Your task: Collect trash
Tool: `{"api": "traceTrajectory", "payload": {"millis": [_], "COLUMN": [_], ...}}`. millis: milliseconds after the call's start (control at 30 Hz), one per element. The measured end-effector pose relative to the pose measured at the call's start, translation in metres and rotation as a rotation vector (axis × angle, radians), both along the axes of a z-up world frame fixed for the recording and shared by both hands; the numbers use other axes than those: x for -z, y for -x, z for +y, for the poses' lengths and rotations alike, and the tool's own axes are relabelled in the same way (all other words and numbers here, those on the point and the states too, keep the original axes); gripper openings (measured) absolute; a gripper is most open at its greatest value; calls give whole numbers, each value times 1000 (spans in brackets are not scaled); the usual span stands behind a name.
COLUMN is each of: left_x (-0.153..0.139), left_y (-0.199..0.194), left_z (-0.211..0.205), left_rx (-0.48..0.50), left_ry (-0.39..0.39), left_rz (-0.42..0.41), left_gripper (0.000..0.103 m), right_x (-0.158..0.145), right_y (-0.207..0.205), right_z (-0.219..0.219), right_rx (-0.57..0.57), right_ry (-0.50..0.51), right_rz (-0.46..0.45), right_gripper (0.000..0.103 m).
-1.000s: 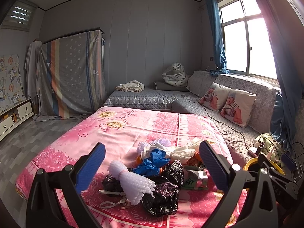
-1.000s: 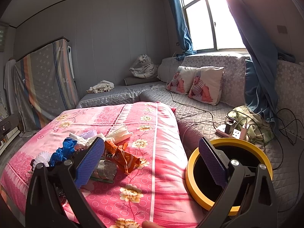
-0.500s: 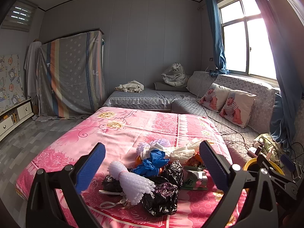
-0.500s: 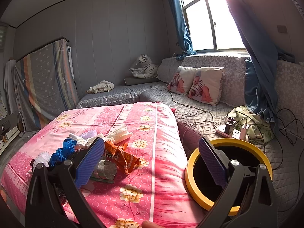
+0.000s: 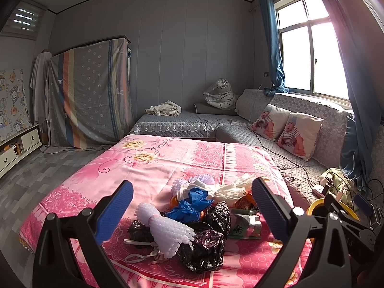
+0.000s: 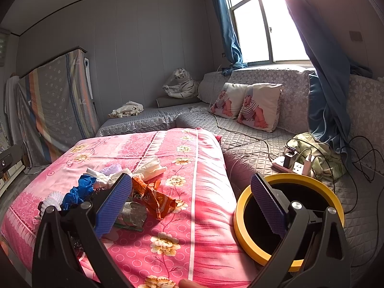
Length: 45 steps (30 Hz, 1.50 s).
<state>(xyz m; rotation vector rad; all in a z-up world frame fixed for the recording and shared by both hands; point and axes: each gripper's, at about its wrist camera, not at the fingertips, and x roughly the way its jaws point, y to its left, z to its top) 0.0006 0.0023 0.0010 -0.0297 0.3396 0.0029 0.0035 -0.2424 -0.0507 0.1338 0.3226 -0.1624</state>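
Observation:
A pile of trash lies on the pink floral bedspread (image 5: 153,163): white foam netting (image 5: 165,228), black plastic bags (image 5: 204,247), a blue glove (image 5: 192,204), white tissue (image 5: 232,189) and a foil wrapper (image 5: 244,223). My left gripper (image 5: 192,206) hangs open just short of the pile, nothing between its fingers. In the right wrist view an orange snack wrapper (image 6: 153,196) and the blue glove (image 6: 79,189) lie by the left finger. My right gripper (image 6: 192,201) is open and empty. A yellow-rimmed bin (image 6: 285,218) with a black inside stands to the right, beside the bed.
A grey quilted sofa (image 6: 264,129) runs along the right with two baby-print cushions (image 6: 249,105). A power strip with chargers (image 6: 292,163) and cables lies on it near the bin. A striped sheet (image 5: 88,93) covers furniture at the back left.

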Motion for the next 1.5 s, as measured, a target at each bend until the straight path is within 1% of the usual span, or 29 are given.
{"api": "traceTrajectory", "payload": {"millis": [333,533,700,800,867,967,1033,1100,1133,1167,1200,1267,1300,1367,1400,1433,1500], "left_x": [-1,0,2,2,2,3,5,10,13,17,20,30,35,47,51,57,67], "left_y": [-1,-2,-4,-7,-12,-20,-25,-32,-35,-38,-41,-45,-46,-47,-48,-49,-53], "left_z": [-2,4,6,7,11,24,35,45,49,51,53,57,60,70,75,74,73], "left_rx": [1,-1,1,21,47,59,42,42,51,63,74,85,112,186,221,237,225], "left_ry": [4,42,34,9,-3,-8,-8,-13,-24,-46,-75,-116,-112,-58,-29,-16,-51], "left_rz": [4,11,11,-5,-2,9,13,34,50,69,84,112,125,146,161,177,207], "left_gripper": [96,96,96,96,96,96,96,96,96,96,96,96,96,96,96,96,96], "right_x": [-1,0,1,1,2,1,4,11,15,19,22,25,26,26,27,27,29], "right_y": [0,0,0,-1,-4,-16,-31,-47,-55,-62,-67,-75,-78,-80,-82,-84,-88], "right_z": [-1,-1,-4,-8,-15,-27,-36,-43,-45,-46,-45,-37,-32,-23,-18,-13,-8], "right_rx": [1,0,8,16,5,-72,-155,-237,-279,-305,-319,-324,-335,-377,-379,-378,-406], "right_ry": [-3,-2,-6,-12,-45,-138,-210,-308,-351,-372,-372,-304,-266,-207,-171,-139,-123], "right_rz": [0,0,5,8,10,14,62,123,149,179,203,221,216,207,210,212,214], "right_gripper": [95,95,95,95,95,95,95,95,95,95,95,95,95,95,95,95,95]}}
